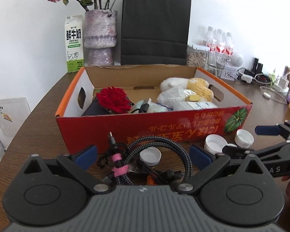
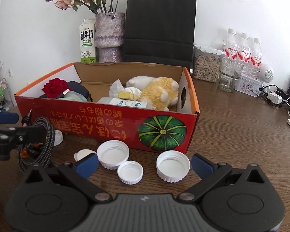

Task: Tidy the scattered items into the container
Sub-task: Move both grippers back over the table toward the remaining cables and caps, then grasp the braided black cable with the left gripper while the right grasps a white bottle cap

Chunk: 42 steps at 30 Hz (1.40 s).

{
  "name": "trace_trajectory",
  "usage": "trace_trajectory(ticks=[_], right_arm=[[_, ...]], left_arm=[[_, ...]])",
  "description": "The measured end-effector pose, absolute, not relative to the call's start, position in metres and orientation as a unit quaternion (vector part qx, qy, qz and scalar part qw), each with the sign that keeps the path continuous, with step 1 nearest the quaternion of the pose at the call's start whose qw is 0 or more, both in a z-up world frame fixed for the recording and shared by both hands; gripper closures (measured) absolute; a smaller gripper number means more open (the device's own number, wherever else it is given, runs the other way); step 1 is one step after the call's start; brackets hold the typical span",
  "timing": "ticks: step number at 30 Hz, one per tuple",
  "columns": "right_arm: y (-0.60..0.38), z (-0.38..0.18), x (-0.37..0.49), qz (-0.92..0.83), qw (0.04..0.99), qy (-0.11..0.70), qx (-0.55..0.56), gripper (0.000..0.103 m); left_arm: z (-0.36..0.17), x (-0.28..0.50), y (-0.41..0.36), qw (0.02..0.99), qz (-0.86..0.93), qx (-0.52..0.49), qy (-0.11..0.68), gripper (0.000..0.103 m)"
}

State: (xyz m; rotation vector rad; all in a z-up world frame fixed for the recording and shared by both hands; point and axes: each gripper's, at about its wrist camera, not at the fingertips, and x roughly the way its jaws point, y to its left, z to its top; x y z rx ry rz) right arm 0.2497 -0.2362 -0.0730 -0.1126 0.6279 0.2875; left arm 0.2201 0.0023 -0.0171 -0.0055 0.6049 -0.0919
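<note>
Dark wood worktop (image 2: pixel 232 135), white wall behind; our red cardboard box (image 1: pixel 145 123) sits mid-surface, already holding a rose, a plush toy and packets. Left tongs (image 1: pixel 143 155) stand apart, straddling the braided cable bundle (image 1: pixel 156 154) just before the box front. Right tongs (image 2: pixel 144 163) likewise apart, low over the white caps (image 2: pixel 173 166), four of them lying near the box wall. Risks as we judge them: a loose cable loop or the upright plug snags the box rim on lifting; a cap skids off the pads (image 2: pixel 202 165) and rolls; the two tools, close together, may knock each other.
</note>
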Motion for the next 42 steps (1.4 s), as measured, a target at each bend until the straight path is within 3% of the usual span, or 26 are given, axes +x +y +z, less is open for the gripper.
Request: trace_trajectory(ticks=[18,21,22,42], right_arm=[[-0.24,-0.074,0.247,0.155,0.935,0.313,-0.058,0.0],[-0.238,-0.076,0.247,0.157,0.934,0.316,-0.06,0.0],[-0.238,-0.076,0.247,0.157,0.934,0.316,-0.061,0.0],[-0.237,-0.077,0.247,0.156,0.934,0.316,-0.064,0.0]], left_arm=[[-0.036,0.241,-0.01,0.933,-0.03,0.009,0.359,0.0],[-0.035,0.239,-0.006,0.934,-0.033,-0.006,0.355,0.001],[-0.034,0.238,-0.003,0.935,-0.038,-0.014,0.353,0.008],[-0.01,0.217,0.003,0.957,-0.036,-0.026,0.286,0.01]])
